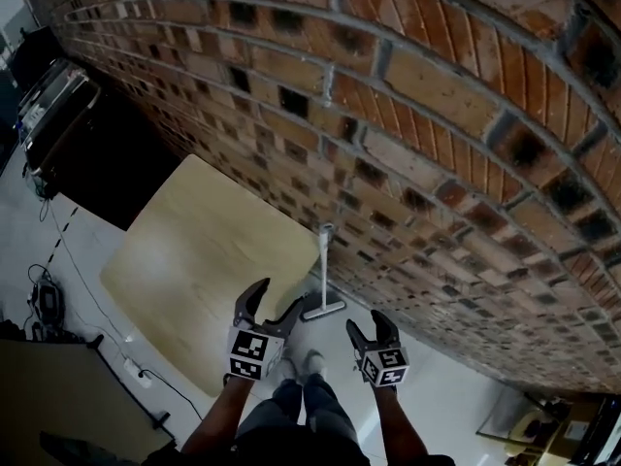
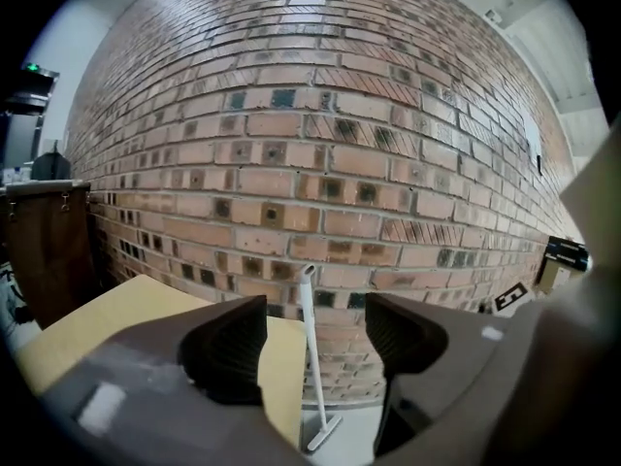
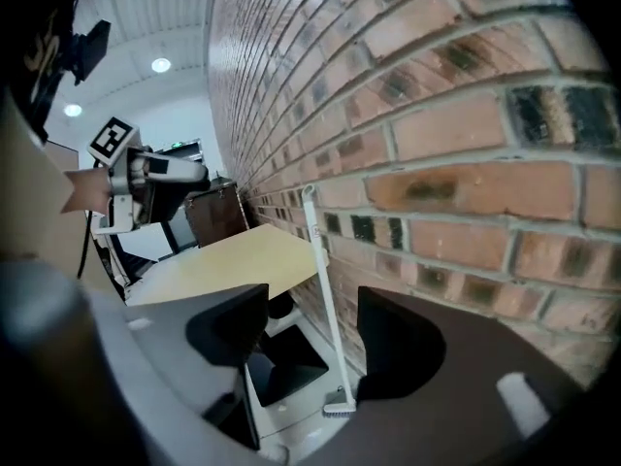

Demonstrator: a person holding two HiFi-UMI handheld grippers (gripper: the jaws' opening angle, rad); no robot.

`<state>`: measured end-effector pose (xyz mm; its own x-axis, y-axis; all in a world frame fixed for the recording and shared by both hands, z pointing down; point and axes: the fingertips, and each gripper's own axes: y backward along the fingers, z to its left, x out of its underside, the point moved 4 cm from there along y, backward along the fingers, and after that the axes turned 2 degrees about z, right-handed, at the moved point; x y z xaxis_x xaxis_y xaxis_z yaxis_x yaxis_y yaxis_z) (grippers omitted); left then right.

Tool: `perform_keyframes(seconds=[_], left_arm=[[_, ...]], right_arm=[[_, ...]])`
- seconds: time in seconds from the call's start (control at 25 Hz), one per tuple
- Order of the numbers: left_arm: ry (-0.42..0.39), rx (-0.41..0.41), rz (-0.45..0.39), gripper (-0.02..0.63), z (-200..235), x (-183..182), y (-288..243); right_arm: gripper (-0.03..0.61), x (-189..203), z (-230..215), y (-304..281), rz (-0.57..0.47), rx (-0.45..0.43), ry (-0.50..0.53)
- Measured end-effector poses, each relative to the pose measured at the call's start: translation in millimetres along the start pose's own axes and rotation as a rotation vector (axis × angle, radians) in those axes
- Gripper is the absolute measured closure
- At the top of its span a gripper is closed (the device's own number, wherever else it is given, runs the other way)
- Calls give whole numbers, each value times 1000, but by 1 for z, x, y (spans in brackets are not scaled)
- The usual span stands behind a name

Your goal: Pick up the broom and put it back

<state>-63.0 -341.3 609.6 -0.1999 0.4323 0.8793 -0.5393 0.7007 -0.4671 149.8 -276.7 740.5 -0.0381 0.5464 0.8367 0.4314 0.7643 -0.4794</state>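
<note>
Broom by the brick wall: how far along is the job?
The broom leans upright against the brick wall, head on the floor. Nothing is in hand: the left gripper and right gripper both have jaws apart and empty, short of it. Whether it awaits pickup or is already back, one moment cannot tell.

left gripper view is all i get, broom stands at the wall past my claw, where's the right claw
Observer: Head view shows the right claw open and empty, beside the left claw and short of the broom.
Operator: anything on the floor to mind
Observer: A power strip with its cable lies left of the table, away from the broom.
Operator: where are the feet
Observer: The person's shoes stand just behind the broom's head.
</note>
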Motion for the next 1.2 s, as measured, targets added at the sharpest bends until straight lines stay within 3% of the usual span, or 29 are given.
perform_keyframes(seconds=[0.28, 0.56, 0.8, 0.92, 0.96, 1.2], left_arm=[[37, -80, 2, 295, 27, 5, 22], [73, -137, 0, 302, 46, 11, 52], [103, -183, 13, 302, 58, 22, 67], [112, -203, 5, 302, 62, 22, 74], [115, -210, 1, 302, 64, 22, 76], [128, -237, -23, 302, 69, 17, 81]], right_arm=[[284, -20, 14, -128, 45, -90, -1], [291, -41, 8, -203, 49, -39, -29], [336, -57, 4, -231, 48, 30, -23], [426, -57, -4, -233, 68, 98, -10], [453, -57, -5, -232, 67, 101, -7], [469, -49, 11, -209, 114, 58, 118]])
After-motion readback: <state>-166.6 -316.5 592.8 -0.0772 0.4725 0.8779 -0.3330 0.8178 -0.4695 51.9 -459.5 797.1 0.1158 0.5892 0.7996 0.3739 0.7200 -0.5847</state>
